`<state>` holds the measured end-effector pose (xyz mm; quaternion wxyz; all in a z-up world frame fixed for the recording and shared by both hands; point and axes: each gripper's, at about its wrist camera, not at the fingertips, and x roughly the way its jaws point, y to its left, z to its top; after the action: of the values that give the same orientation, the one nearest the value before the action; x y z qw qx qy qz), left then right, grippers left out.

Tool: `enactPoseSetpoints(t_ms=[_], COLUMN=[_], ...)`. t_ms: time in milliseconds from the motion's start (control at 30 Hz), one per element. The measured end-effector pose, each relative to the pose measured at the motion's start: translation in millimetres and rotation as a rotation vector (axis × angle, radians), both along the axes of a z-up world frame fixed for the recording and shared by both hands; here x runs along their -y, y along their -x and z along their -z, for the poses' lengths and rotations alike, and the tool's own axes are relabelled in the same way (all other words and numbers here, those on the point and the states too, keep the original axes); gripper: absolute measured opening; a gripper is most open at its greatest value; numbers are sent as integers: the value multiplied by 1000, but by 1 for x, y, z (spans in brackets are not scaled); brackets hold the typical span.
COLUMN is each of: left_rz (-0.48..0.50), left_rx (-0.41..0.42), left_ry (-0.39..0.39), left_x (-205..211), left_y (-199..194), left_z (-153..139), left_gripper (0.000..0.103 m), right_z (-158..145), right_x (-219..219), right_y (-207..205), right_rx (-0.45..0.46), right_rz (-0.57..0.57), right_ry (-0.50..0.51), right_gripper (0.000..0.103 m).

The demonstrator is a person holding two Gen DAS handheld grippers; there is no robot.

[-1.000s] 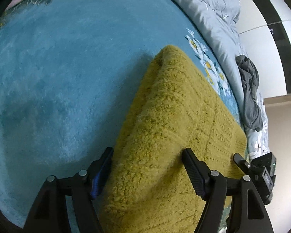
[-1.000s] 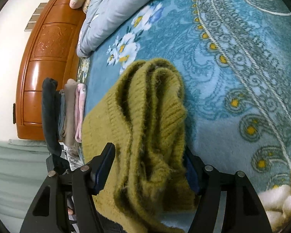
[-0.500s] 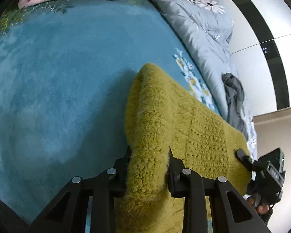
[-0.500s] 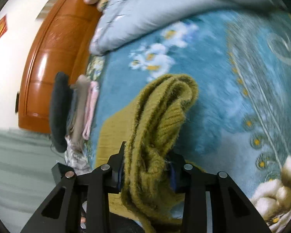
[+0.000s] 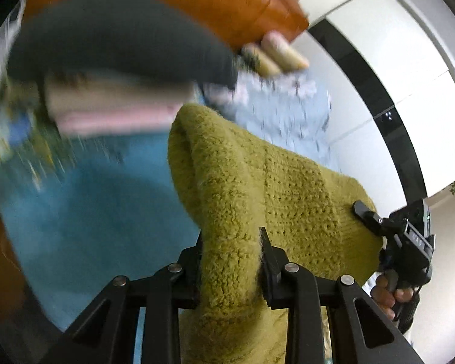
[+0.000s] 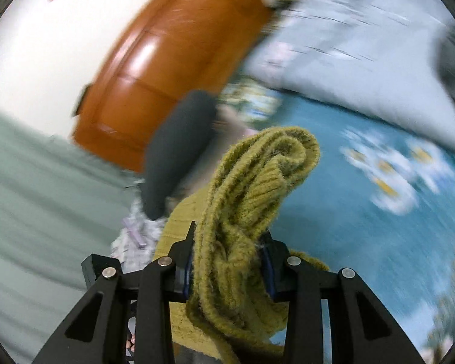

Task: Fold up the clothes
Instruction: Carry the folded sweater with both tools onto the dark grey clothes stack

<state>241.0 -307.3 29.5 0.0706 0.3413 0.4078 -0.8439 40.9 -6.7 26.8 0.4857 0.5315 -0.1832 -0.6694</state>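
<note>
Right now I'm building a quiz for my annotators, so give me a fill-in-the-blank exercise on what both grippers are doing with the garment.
1. Both grippers are shut on a knitted sweater whose colour is ____.
2. The left gripper and the right gripper clamp ____ garment.
3. The topmost garment of the folded stack is dark ____.
4. The blanket under the sweater is mostly ____.

Missing words: mustard yellow; the same; grey; blue
</note>
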Motion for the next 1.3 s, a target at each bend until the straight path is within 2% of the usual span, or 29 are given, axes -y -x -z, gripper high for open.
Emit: enactPoseSetpoints(t_ms=[167, 367, 500, 600, 733, 833, 933, 1000, 1100, 1233, 1300], left_rz=[-111, -216, -262, -310, -347, -356, -356, -344, -328, -343, -366], left_rx=[-93, -141, -154, -150, -84, -16, -29, -39, -34, -9, 9], left_ry=[72, 137, 153, 125, 91, 62, 58, 56, 74, 143, 200], left_x=[72, 152, 202, 235, 262, 272, 273, 273, 271, 268, 266], left_y=[-12, 8, 26, 38, 62, 75, 74, 74, 72, 64, 57], left_z=[-57, -96, -102, -88, -44, -3, 14, 16, 2, -19, -31], left_gripper=[31, 31, 31, 31, 31, 31, 34, 37, 38, 40, 44], right_z=[-53, -104, -124, -130, -110, -72, -28, -6, 4, -8, -24], right_x=[99, 223, 295, 341, 388, 410, 422, 422, 423, 426, 421], right_y=[16, 45, 66, 83, 109, 126, 136, 148, 160, 164, 162], right_rx=[-70, -160, -194, -233, -246, -221, -194, -149, -113, -129, -185], right_rz=[-164, -303, -355, -388, -394, -376, -339, -298, -268, -294, -311], right_ry=[92, 124, 135, 122, 78, 16, -67, -75, -72, -89, -115], right_gripper=[37, 37, 37, 37, 37, 37, 37, 37, 38, 43, 46])
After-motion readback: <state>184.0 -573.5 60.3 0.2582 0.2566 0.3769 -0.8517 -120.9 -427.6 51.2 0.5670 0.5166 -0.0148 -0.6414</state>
